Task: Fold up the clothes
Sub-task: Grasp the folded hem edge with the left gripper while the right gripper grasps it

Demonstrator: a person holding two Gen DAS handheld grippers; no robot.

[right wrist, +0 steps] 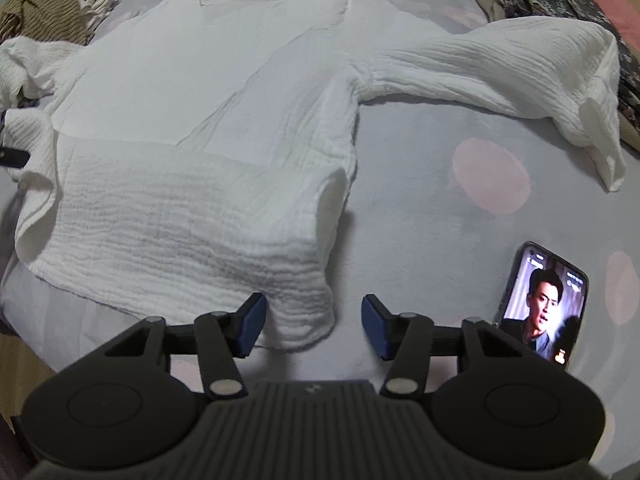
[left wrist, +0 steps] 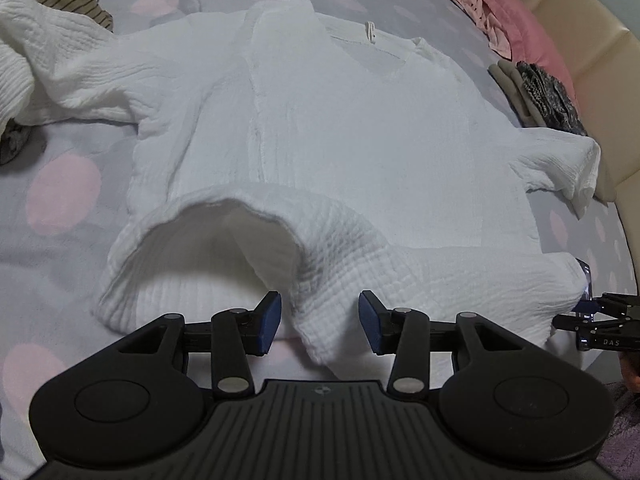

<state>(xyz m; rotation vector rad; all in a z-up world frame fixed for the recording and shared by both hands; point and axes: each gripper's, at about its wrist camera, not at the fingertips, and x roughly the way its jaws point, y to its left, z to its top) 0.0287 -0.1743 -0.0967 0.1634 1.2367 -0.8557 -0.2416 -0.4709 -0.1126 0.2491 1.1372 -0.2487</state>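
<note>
A white crinkled long-sleeved top [left wrist: 340, 132] lies spread on the bed, neck at the far end, both sleeves out to the sides. Its near hem is lifted and folded back over the body. My left gripper [left wrist: 319, 322] is open, its blue pads either side of a raised fold of the hem's left part. My right gripper [right wrist: 312, 326] is open, with the hem's right corner [right wrist: 304, 320] lying between its pads. The top also shows in the right wrist view [right wrist: 200, 100]. The right gripper shows at the right edge of the left wrist view [left wrist: 592, 316].
The bed sheet [right wrist: 440, 208] is grey with pink dots. A phone [right wrist: 544, 304] with a lit screen lies just right of my right gripper. A striped brown garment [right wrist: 40, 4] lies far left. Dark patterned folded clothes [left wrist: 548, 96] and pink clothes [left wrist: 500, 12] lie far right.
</note>
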